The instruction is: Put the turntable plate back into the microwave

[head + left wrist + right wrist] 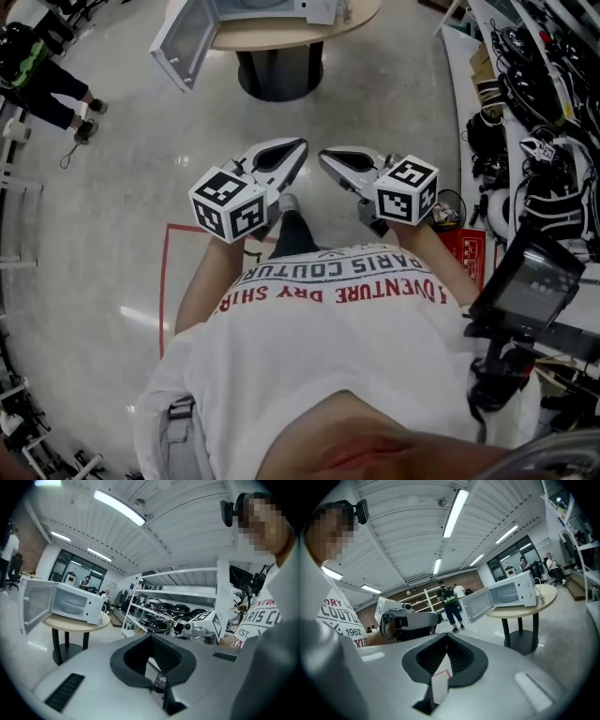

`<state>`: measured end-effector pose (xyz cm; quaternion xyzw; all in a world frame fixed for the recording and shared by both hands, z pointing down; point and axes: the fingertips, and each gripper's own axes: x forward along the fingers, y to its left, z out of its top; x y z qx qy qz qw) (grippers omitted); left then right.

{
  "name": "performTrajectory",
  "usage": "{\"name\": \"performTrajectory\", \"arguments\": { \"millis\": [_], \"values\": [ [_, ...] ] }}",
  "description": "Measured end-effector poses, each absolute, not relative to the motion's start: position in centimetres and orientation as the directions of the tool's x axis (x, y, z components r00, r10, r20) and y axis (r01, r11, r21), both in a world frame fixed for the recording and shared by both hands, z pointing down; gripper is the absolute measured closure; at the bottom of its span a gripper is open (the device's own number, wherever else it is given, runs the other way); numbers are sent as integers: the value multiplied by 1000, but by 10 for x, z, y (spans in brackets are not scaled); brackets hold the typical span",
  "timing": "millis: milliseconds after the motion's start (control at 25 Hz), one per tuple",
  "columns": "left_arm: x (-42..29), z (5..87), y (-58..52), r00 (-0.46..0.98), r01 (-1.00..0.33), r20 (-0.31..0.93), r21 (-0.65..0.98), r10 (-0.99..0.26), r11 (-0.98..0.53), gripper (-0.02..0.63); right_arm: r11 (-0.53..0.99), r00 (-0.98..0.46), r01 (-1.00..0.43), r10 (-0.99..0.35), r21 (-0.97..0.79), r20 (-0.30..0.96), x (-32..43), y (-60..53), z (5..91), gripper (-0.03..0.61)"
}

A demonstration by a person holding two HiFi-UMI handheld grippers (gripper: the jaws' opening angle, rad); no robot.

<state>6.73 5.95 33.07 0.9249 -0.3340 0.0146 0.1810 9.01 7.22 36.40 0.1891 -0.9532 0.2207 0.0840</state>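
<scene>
Two grippers, and neither holds anything. The turntable plate shows in no view, so where it lies, or whether it already sits inside the hazy cavity, cannot be told.

At the far left a bystander (45, 82) stands on the open floor, and a wide swing on the way in could cross their path. Next comes the microwave door (185, 39), hanging open and jutting out past the edge of the round table (281, 36). A carried plate or an elbow could clip it and jolt the microwave (272, 7). The table rests on a single pedestal, so a hard knock may rock it.

Nearer the body, the left gripper (298, 148) has its jaws pressed together with nothing between them, and the right gripper (326, 157) is the same. Both are well apart from the table. A plate is probably smooth and brittle, so a thin pinch on its rim could let it tilt and slip.

At the right, the cluttered rack (534, 141) trails cables that could snag a sleeve.
</scene>
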Motion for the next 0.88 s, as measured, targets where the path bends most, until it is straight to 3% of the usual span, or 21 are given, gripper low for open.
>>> {"name": "performTrajectory", "arguments": {
  "millis": [280,880],
  "values": [
    [43,290,164,768,-634,141,314,-625,-707,612,859,-931,-357,-296,-367,212,68,172,319,577],
    [-56,294,399,803,-587,142,359,-579,-726,612,831,-916,-402,-357,-384,185,-27,424,322,578]
  ]
}}
